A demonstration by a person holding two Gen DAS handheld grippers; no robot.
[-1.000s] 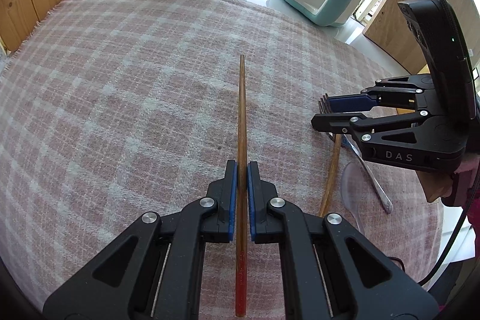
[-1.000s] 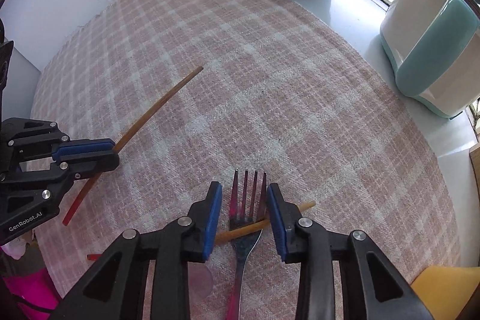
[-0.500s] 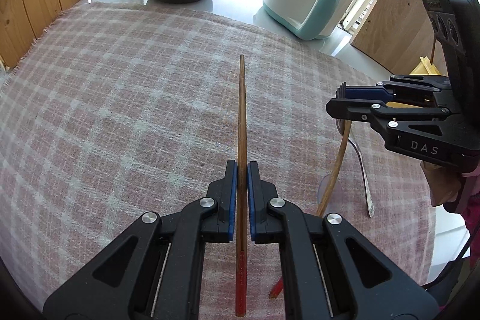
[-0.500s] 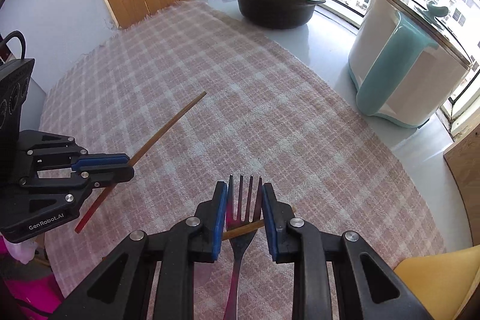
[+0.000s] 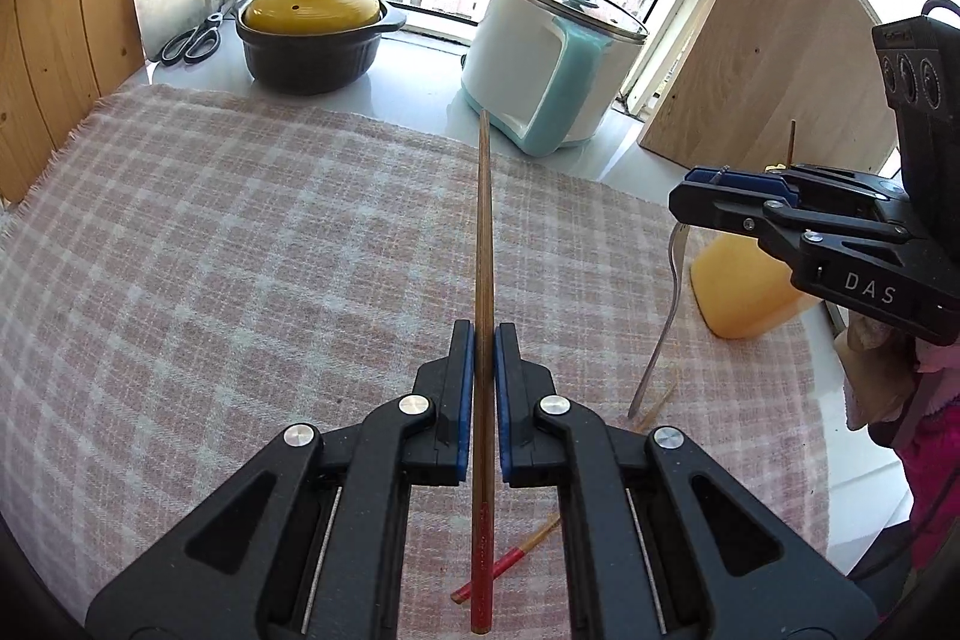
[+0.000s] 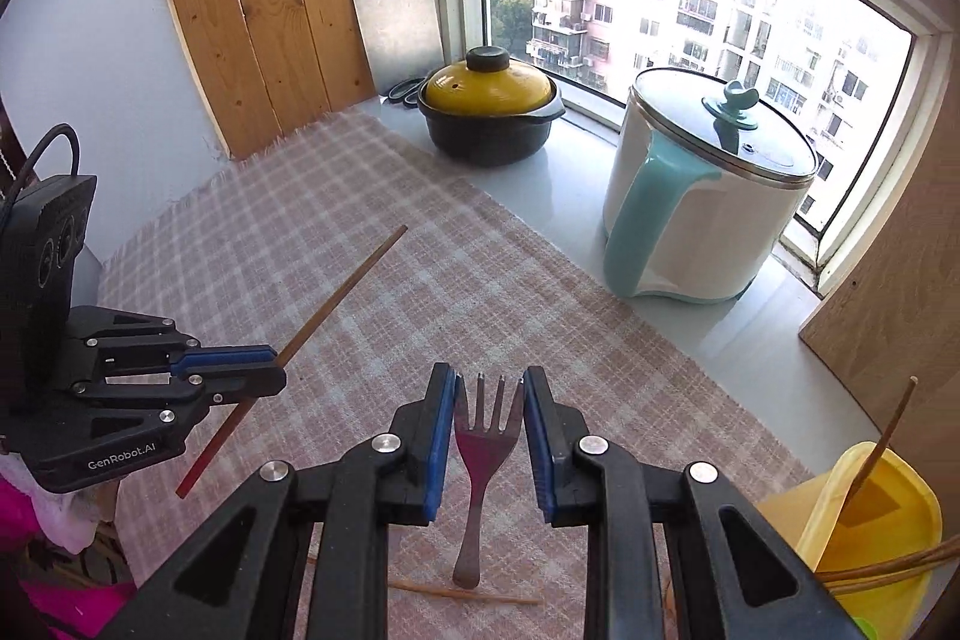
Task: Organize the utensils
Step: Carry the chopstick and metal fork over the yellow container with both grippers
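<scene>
So the left hand-held gripper (image 5: 485, 388) is clamped on a chopstick (image 5: 485, 244), held up off the checked cloth (image 5: 240, 232) with the red end poking back behind the fingers. Further right, the right hand-held gripper (image 6: 487, 430) has a fork (image 6: 483, 436) pinched between its pads, tines forward, handle hanging down (looks clear of the cloth, hard to be sure). The yellow holder (image 6: 864, 520) sits at the right edge of the surface with a chopstick or two already in it, so I'd guess both go there. Tip: bring each one over the opening, tilt it near upright, and only let go once the end is inside. One more chopstick (image 6: 468, 593) lies on the cloth by the near edge.
</scene>
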